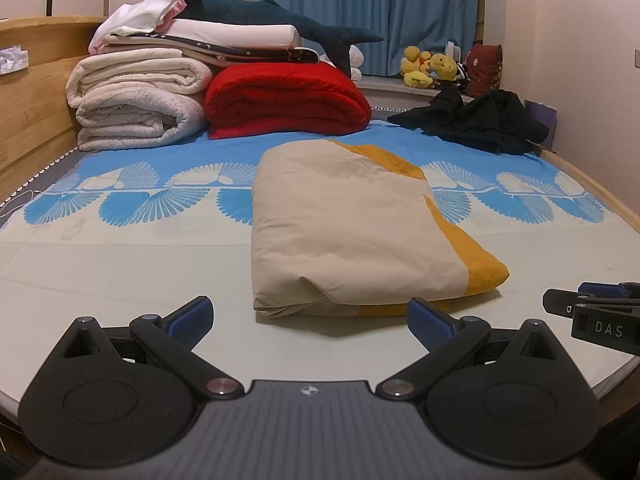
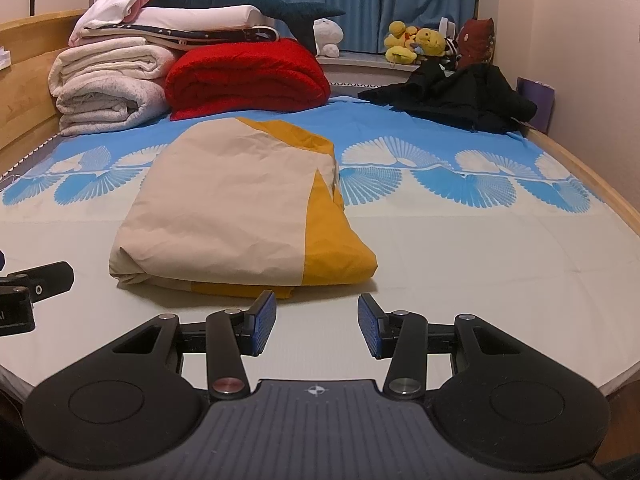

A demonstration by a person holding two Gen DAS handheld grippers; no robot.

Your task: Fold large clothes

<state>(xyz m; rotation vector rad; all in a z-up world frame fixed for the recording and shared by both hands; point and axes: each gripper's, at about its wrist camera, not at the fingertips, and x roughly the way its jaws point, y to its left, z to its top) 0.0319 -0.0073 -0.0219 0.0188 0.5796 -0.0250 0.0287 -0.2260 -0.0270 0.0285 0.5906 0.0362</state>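
Folded cloth (image 1: 352, 224), beige with a mustard-yellow band along its right side, lying flat on the bed (image 1: 120, 280). All positions below are given relative to this cloth.

Left gripper (image 1: 310, 320): just in front of the cloth's near edge, jaws spread wide, blue pads (image 1: 192, 316) apart with nothing between them; the pads do not touch the cloth. In the right wrist view, part of this gripper shows at the left edge, to the left of the cloth's near corner.

Right gripper (image 2: 317, 330): in front of the cloth's near right corner, jaws about half open, blue pads (image 2: 264, 322) facing one another across bare sheet; nothing is held. Its tip appears at the right edge of the left wrist view, right of the cloth.

Behind the cloth, to the left: a red blanket (image 1: 286, 100), and further left a stack of white blankets (image 1: 136, 96) with a plush shark (image 1: 256, 12) on top.

Behind the cloth, to the right: a heap of black clothing (image 1: 480, 120).

Beyond these, yellow plush toys (image 1: 428, 66) on a ledge below a blue curtain (image 1: 372, 4).
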